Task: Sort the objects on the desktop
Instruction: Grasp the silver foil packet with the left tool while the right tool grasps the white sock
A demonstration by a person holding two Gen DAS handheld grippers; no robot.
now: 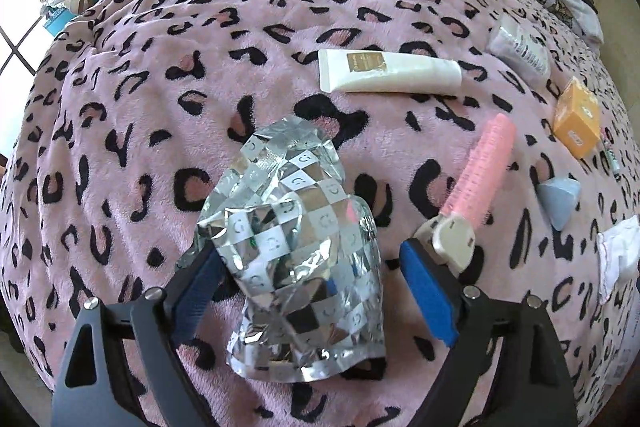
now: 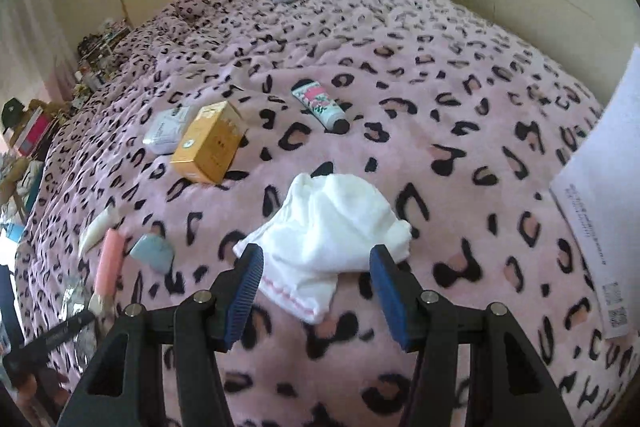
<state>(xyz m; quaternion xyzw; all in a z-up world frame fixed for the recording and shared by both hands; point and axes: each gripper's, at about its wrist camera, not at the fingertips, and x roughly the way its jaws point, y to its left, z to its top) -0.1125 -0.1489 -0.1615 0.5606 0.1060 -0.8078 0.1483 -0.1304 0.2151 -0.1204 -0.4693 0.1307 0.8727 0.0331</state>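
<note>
Left wrist view: we see the pink spotted blanket [image 1: 200,27] under everything, and the silver bag [image 1: 296,247] between our left claw's [image 1: 310,263] wide-open fingers. Right wrist view: our right claw [image 2: 316,267], also wide, straddles the white cloth [image 2: 328,227]; the orange box [image 2: 208,143] lies beyond, leftward.

Left gripper [image 1: 308,259] points forward and down, its blue-padded jaws spread wide. Right gripper [image 2: 316,279] does likewise, jaws wide apart, gripping nothing.
</note>
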